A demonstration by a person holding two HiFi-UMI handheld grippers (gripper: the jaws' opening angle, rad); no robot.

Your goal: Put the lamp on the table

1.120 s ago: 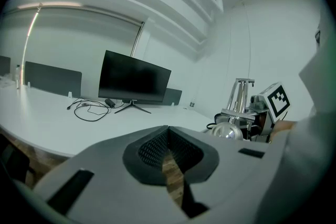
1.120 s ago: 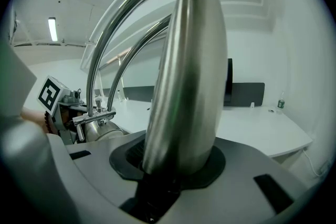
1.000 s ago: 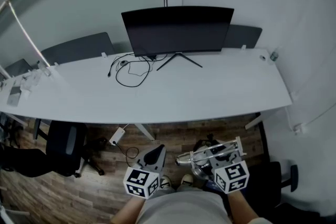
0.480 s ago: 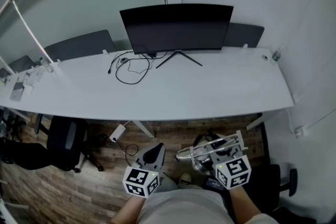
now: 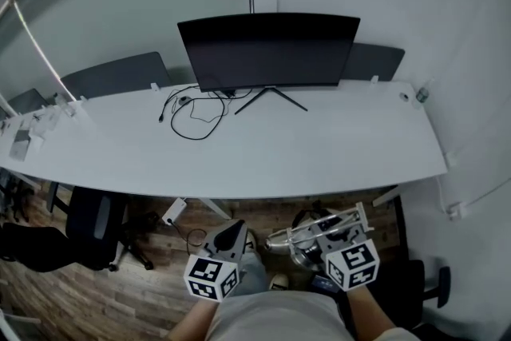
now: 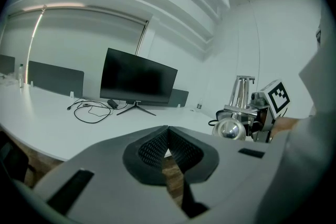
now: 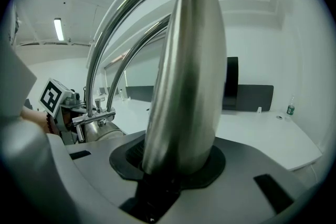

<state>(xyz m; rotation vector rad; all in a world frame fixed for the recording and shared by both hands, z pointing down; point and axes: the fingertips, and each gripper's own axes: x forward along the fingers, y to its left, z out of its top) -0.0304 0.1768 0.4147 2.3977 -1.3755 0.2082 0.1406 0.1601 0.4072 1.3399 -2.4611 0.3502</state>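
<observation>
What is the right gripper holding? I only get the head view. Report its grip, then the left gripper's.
Observer: The right gripper has its fingers shut on the lamp, around a smooth chrome part.
Operator: Now the left.
Observer: The left gripper has its fingers together, with nothing between them.
Operator: Tell me how the lamp looks from that side.
Observer: In the left gripper view, a shiny round part of the lamp faces that camera, just beside the right gripper's marker cube.
</observation>
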